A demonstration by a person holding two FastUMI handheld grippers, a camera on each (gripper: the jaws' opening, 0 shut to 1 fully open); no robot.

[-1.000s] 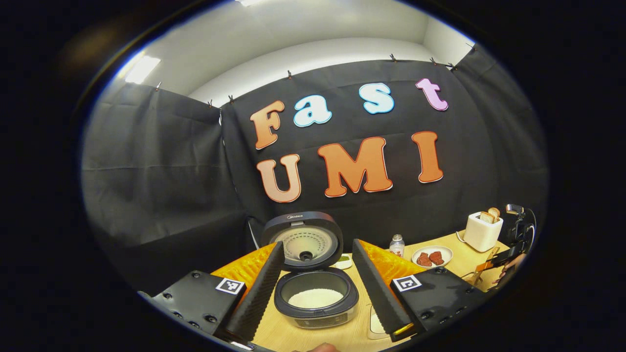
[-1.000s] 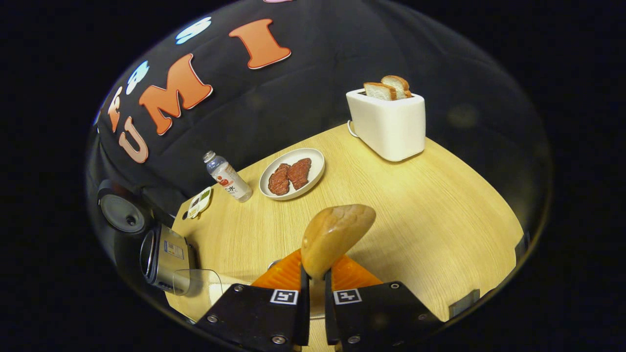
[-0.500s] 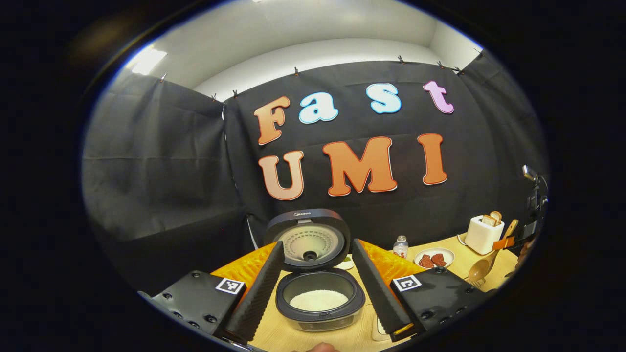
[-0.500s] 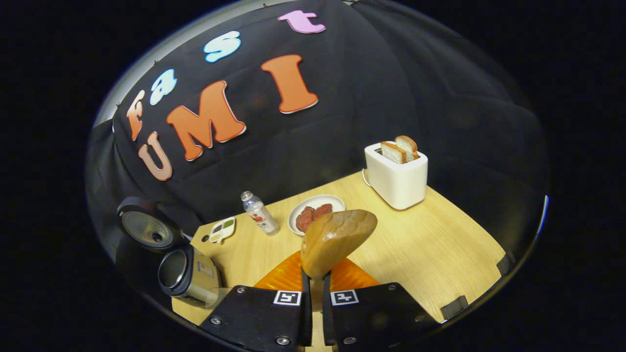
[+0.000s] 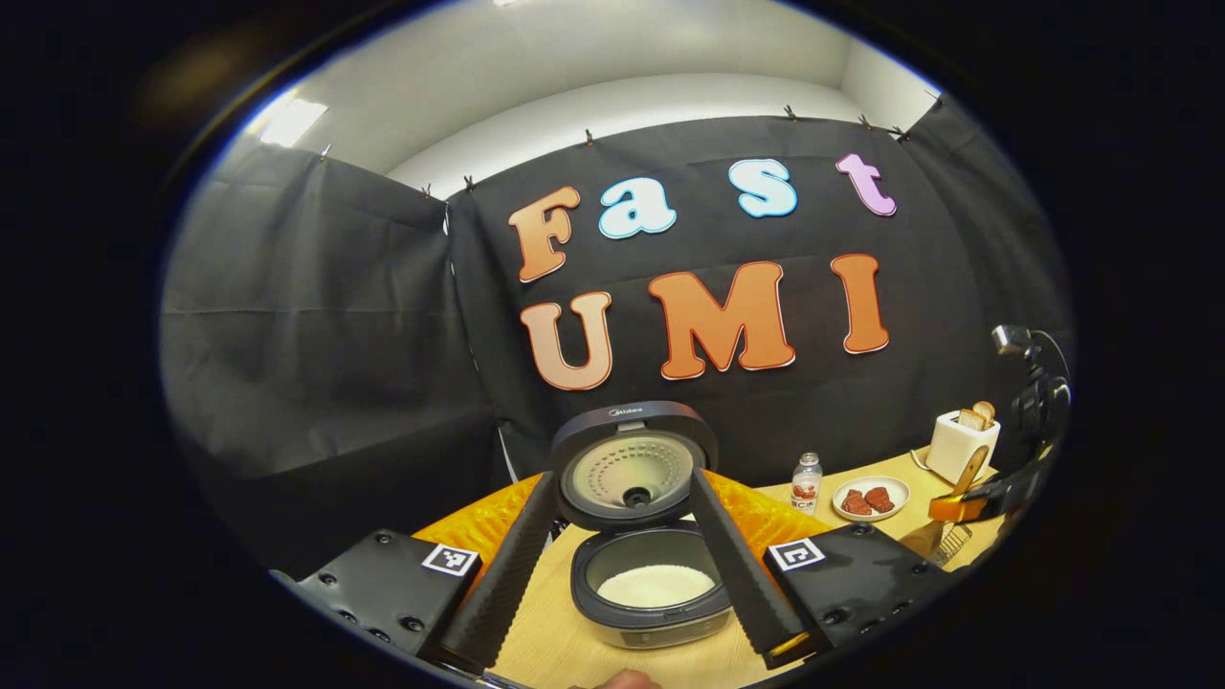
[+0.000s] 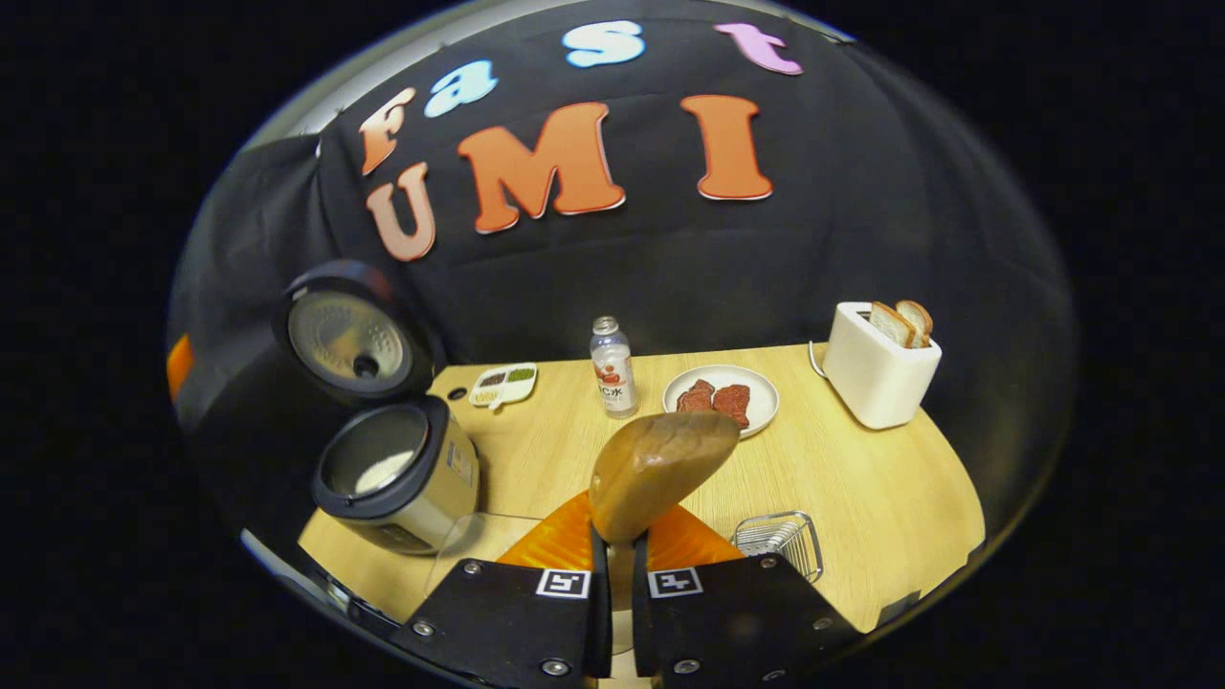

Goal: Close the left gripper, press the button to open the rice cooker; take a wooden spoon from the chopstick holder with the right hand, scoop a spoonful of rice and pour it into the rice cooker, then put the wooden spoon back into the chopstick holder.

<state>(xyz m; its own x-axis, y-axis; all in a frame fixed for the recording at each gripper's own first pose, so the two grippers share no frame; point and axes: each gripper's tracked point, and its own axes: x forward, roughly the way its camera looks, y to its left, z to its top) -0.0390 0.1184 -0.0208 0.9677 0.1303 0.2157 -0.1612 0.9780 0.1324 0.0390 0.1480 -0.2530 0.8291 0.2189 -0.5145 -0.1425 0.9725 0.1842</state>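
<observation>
Pinching the spoon [image 6: 660, 464], the right tool [image 6: 612, 593] hangs over the worktop's near edge above the holder [image 6: 780, 541]; left tool [image 5: 622, 565] spread (cooker [image 6: 392, 478] open); a tilted spoon could snag the rim.

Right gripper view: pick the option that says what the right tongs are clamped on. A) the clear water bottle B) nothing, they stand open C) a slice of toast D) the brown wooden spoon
D: in the right gripper view the right tongs are shut on the handle of the brown wooden spoon, whose bowl rises just above them, while the clear plastic bottle stands apart on the light wooden table.
</observation>
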